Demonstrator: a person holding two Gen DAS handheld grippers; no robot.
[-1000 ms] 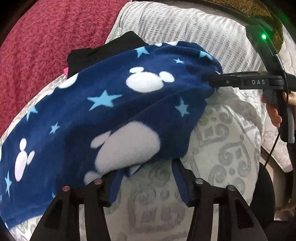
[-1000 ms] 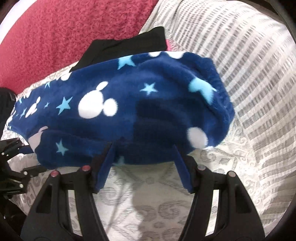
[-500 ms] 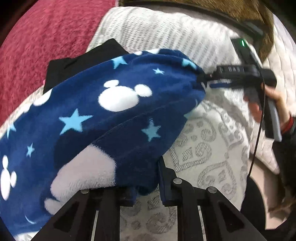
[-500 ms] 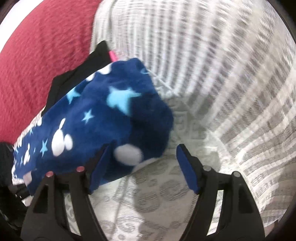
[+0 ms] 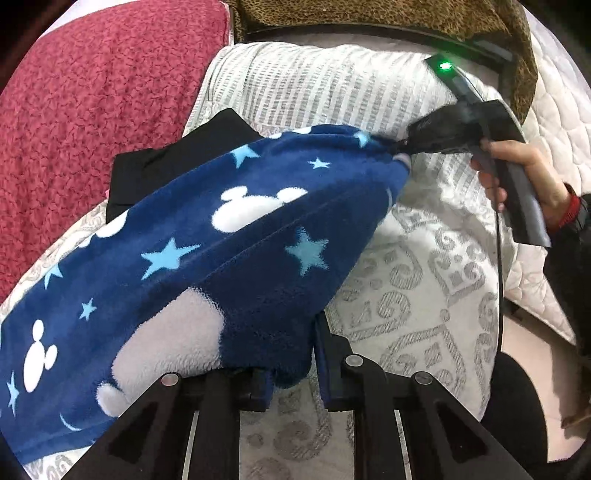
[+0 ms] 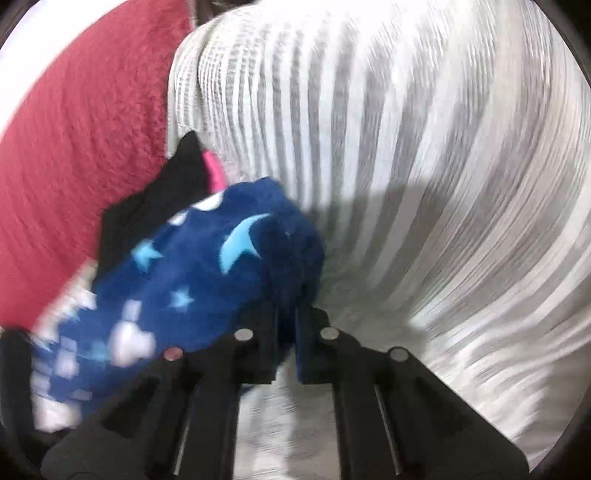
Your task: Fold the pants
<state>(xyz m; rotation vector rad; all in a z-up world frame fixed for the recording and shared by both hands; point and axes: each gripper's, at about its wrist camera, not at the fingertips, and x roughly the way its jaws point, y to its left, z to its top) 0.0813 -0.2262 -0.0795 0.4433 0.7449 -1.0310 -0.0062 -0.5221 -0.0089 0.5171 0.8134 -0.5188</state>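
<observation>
Left tongs: jaws drawn close, pinching a thick fold of the navy fleece pants at the near edge; cloth bulges over and around the left finger. Fabric clearly between the pads.

Right tongs: jaws have just been closing, now nearly together with a bunched corner of the pants caught between them. Right wrist view is motion-blurred; edges are soft, but the pinch reads plainly. From the left wrist view the right tongs show at the far end of the garment, cloth drawn to a point there, a person's hand wrapped on the handle, red cuff at the wrist, cable hanging down from the handle.

Pants: plush, printed with white mouse-head shapes and light blue stars. Stretched in a band between the two sets of tongs, running from lower left up to upper right in the left wrist view, over a white bedspread with grey scroll pattern. Whether the middle touches the bed, cannot tell.

Behind the pants: a black garment, partly covered by them, with a bit of pink cloth at its edge. Further back a grey-and-white striped pillow; to the left a red textured blanket. Leopard-print fabric along the top.
</observation>
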